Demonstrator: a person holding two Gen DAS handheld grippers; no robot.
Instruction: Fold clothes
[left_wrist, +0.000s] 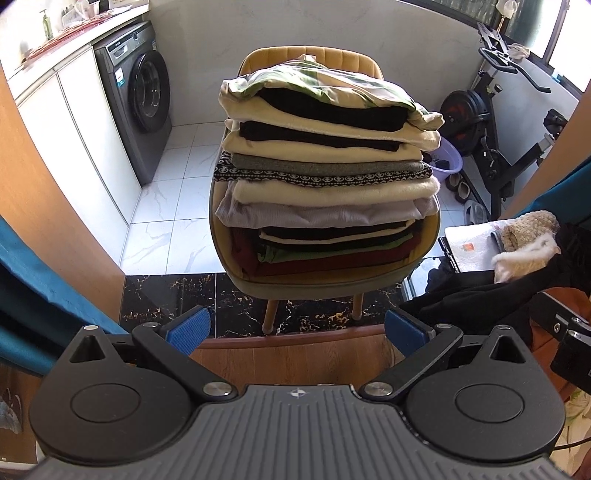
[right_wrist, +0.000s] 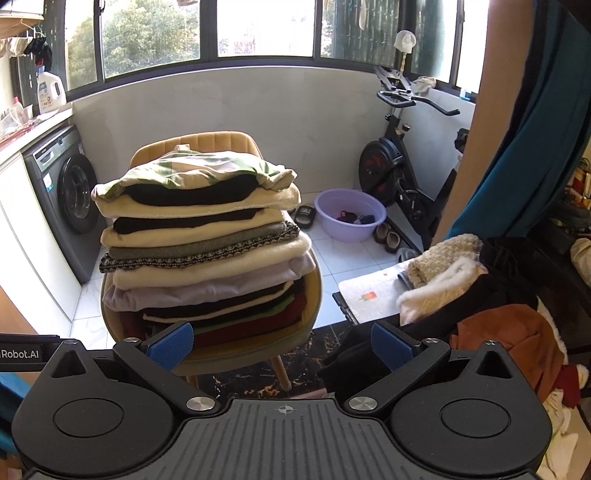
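A tall stack of folded clothes (left_wrist: 325, 173) sits on the seat of a mustard-yellow chair (left_wrist: 258, 288) straight ahead of both tools, its layers running from dark red and green at the bottom through lilac, cream, a patterned black-and-white band and black up to a green-and-cream piece on top; the pile reaches about as high as the chair back and overhangs the seat edge a little on the right. The left gripper (left_wrist: 297, 328) is spread wide with nothing between its blue pads, hanging over the wooden floor edge near the chair's front legs. The right gripper (right_wrist: 282, 345) is likewise spread wide and empty; in its view its left pad overlaps the lower front of the pile. To the right, near, lies a heap of unfolded clothes (right_wrist: 491, 295): black fabric, a fuzzy cream piece, a rust-brown one, partly resting on a small white-topped stand (right_wrist: 369, 299). Farther right on the white tiles are a purple basin (right_wrist: 349, 214) holding small dark items, slippers (right_wrist: 386, 236) just beside it, and an exercise bike (right_wrist: 399, 162) against the wall. To the left stands a grey washing machine (left_wrist: 138, 96) under a counter, with white cabinets nearer. Open tile floor lies between the chair and the washer; teal curtains (right_wrist: 524, 140) hang at the doorway sides.
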